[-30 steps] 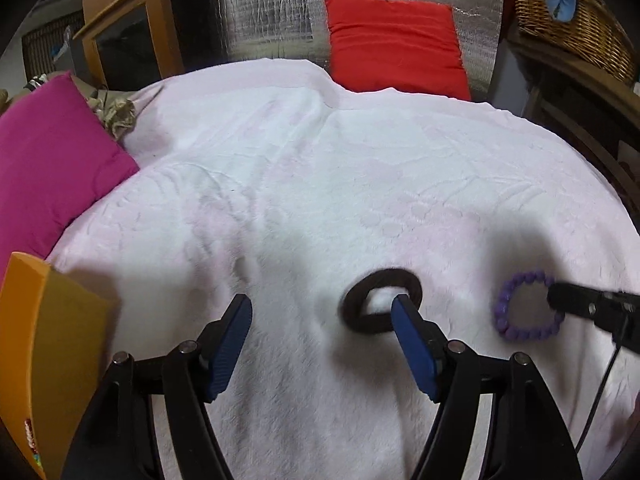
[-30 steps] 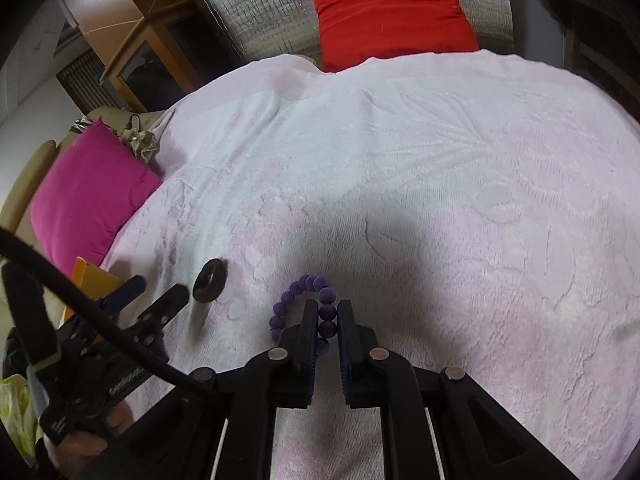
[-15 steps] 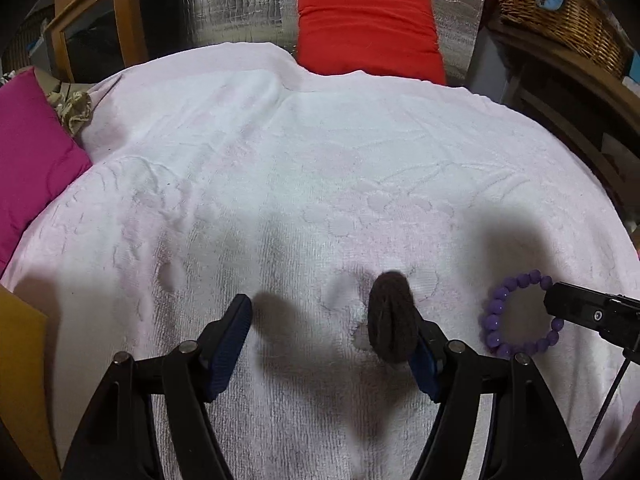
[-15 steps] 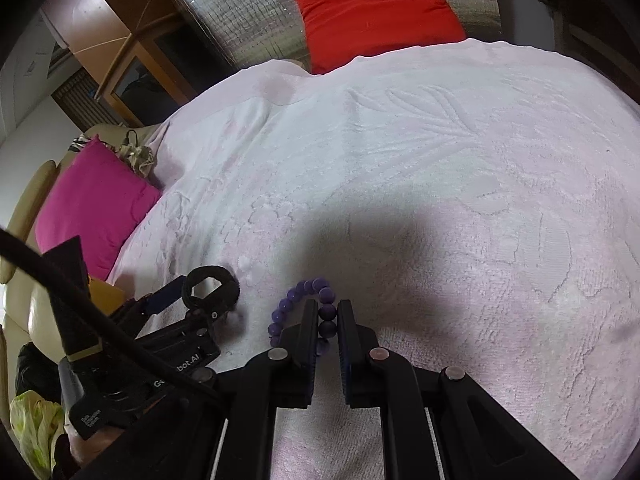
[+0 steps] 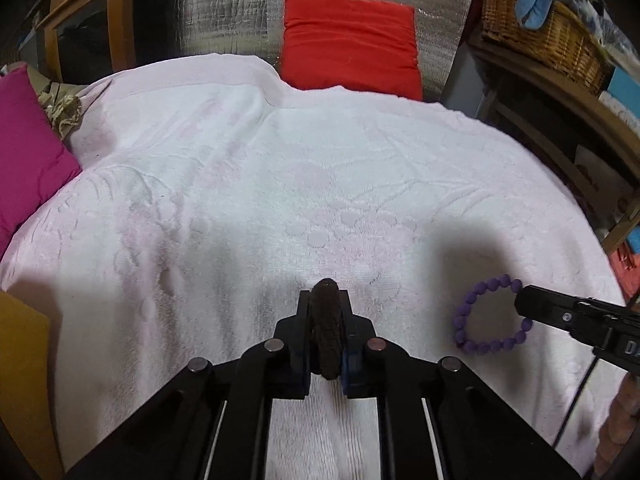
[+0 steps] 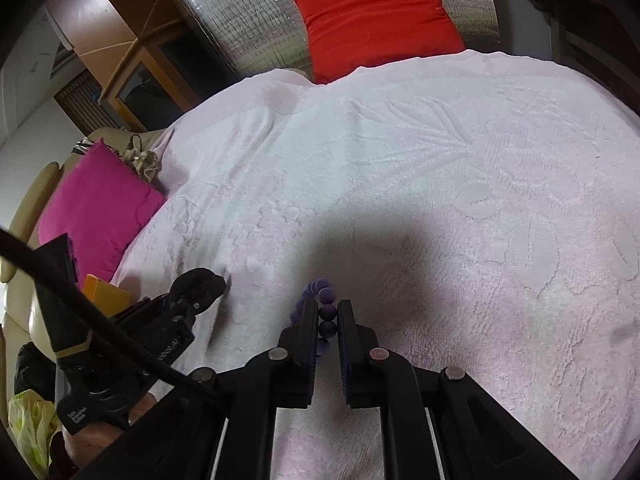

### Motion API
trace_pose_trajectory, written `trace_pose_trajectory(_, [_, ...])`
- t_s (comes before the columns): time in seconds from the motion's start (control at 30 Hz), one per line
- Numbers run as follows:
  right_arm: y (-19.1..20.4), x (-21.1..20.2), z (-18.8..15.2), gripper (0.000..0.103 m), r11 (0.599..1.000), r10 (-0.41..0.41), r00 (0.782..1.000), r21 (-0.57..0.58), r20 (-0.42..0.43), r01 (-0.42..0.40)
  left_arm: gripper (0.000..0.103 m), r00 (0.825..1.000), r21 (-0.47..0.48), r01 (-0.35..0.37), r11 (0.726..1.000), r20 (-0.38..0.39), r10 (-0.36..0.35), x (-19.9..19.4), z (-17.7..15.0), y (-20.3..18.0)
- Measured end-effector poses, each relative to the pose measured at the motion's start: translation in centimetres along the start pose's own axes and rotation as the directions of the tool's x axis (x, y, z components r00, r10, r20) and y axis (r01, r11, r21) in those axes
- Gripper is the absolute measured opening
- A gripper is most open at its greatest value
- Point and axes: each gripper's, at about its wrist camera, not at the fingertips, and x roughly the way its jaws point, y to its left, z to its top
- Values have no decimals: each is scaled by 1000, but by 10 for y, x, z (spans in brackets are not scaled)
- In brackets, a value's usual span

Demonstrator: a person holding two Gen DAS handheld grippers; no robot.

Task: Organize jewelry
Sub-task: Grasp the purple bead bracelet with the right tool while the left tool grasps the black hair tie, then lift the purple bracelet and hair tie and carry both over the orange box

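My left gripper [image 5: 325, 312] is shut on a dark brown ring-shaped bangle [image 5: 327, 332], held edge-on just above the pale pink towel [image 5: 280, 184]. The bangle also shows in the right wrist view [image 6: 198, 284] at the left gripper's tip. My right gripper [image 6: 324, 312] is shut on a purple bead bracelet [image 6: 325, 300]. In the left wrist view the bracelet [image 5: 490, 314] hangs as an open loop from the right gripper's tip [image 5: 524, 300], low over the towel.
A magenta cushion [image 5: 28, 148] lies at the left edge and a red cushion [image 5: 348, 44] at the back. An orange box [image 5: 24, 376] stands at the near left. A wicker basket [image 5: 540, 32] sits on a shelf at the right.
My left gripper closed on the brown bangle, which had lain flat between its open fingers and then tipped on edge. The right gripper kept hold of the bracelet.
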Motion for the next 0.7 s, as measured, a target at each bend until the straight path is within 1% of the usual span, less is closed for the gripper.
trace_pose_trajectory(0.1, [5, -7, 0, 10, 1000, 18, 1000, -8, 8, -18, 11, 1000, -8, -3, 1000, 26, 3, -23, -3, 4])
trace_pose_trajectory(0.2, [16, -15, -1, 10, 999, 42, 999, -29, 21, -42, 11, 997, -6, -21, 1000, 68, 21, -55, -7, 7])
trace_pose_trajectory(0.27, [26, -21, -4, 10, 997, 63, 998, -45, 29, -62, 11, 994, 5, -64, 998, 94, 63, -76, -10, 9])
trace_pose_trajectory(0.33, [41, -28, -7, 10, 994, 89, 995, -68, 35, -86, 11, 988, -4, -91, 996, 128, 91, -99, -16, 14])
trace_pose_trajectory(0.43, [64, -39, -12, 10, 987, 130, 990, -101, 51, -124, 11, 977, -9, -159, 987, 145, 159, -129, -28, 26])
trace_pose_trajectory(0.5, [83, -48, -16, 10, 979, 170, 983, -128, 67, -160, 11, 970, -19, -186, 982, 155, 187, -146, -35, 37])
trace_pose_trajectory(0.57, [101, -56, -21, 10, 970, 197, 977, -157, 80, -183, 11, 957, -23, -240, 970, 161, 241, -166, -44, 48])
trace_pose_trajectory(0.7, [137, -68, -33, 10, 952, 251, 964, -205, 88, -229, 11, 929, -28, -324, 945, 179, 324, -197, -59, 64])
